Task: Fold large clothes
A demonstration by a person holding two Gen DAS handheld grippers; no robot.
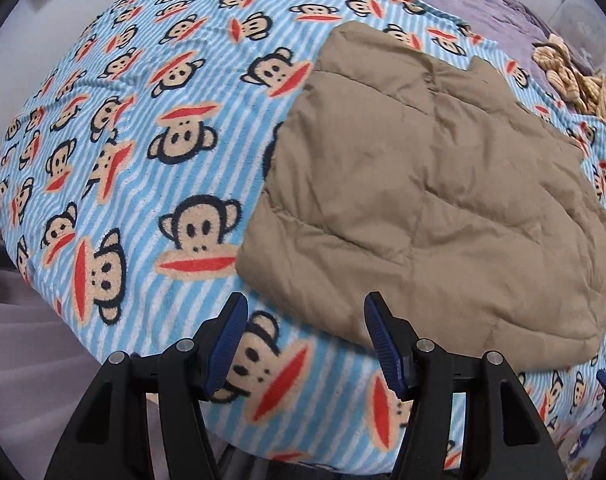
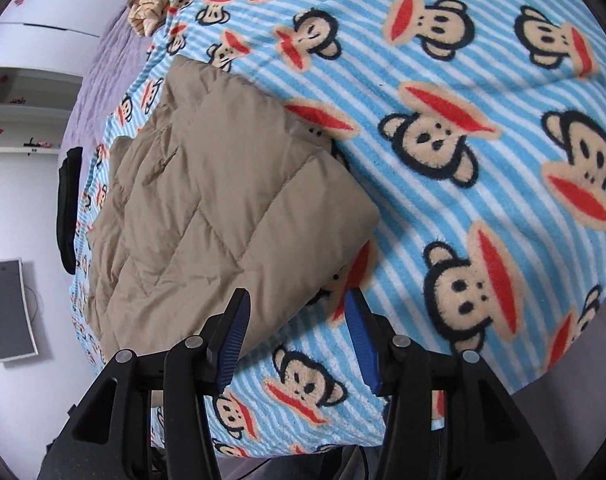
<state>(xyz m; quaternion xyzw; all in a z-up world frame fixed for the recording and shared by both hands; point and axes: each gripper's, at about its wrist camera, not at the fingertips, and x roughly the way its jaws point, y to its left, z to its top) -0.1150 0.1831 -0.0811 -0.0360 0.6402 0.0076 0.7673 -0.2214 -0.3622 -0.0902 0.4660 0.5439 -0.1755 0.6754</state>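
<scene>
**Folded jacket on the bed, both tongs empty**

Left view: the left tongs (image 1: pixel 306 340) gape wide, holding nothing. The tan jacket (image 1: pixel 423 200) lies folded just ahead and right of them on the monkey blanket (image 1: pixel 123 160).

Right view: the right tongs (image 2: pixel 297 340) are also spread and empty, the jacket (image 2: pixel 207 208) ahead-left. It looks puffy, light and slippery; I'd pinch a quilted corner edge.

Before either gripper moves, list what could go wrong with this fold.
1. The jacket is puffy and thick; its folded edge bulges, so it may spring open.
2. Both the left gripper and right gripper are open and hold nothing, partly over the fleece blanket; a low pinch could grab blanket with jacket.
3. The jacket's fabric looks smooth, so it might slip from the pads.
</scene>
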